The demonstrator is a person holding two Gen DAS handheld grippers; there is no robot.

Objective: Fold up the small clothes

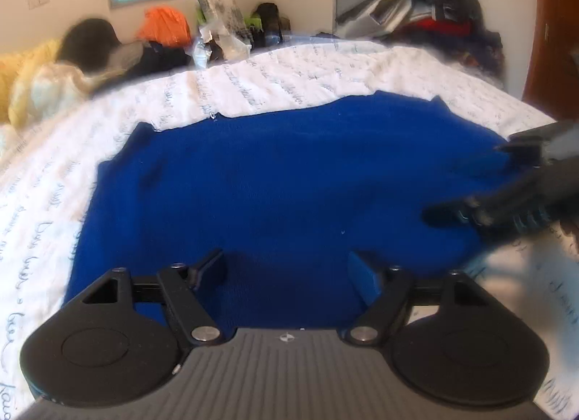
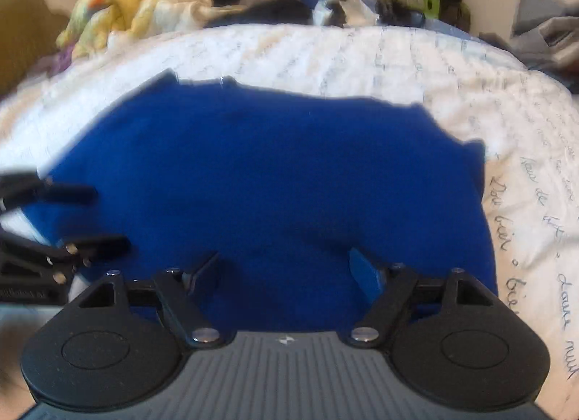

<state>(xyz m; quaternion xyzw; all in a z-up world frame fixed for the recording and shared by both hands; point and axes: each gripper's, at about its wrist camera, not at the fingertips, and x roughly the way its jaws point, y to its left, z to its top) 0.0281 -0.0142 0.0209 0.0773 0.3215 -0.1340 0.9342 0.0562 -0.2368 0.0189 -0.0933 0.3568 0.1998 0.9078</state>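
Note:
A royal blue garment [image 1: 260,181] lies spread flat on a white bedsheet with grey script [image 1: 275,83]. It also fills the middle of the right wrist view [image 2: 275,174]. My left gripper [image 1: 287,273] is open, its fingers wide apart just above the garment's near edge, holding nothing. My right gripper [image 2: 286,271] is open in the same way over the near edge. The right gripper enters the left wrist view from the right [image 1: 481,181], over the garment's right end. The left gripper shows at the left of the right wrist view [image 2: 83,217], over the garment's left end.
Along the bed's far side lie a yellow blanket [image 2: 119,4], a black item [image 1: 90,38], an orange bag [image 1: 164,25] and small clutter [image 1: 224,33]. A heap of dark clothes [image 1: 430,18] sits at the far right, next to a brown door [image 1: 553,29].

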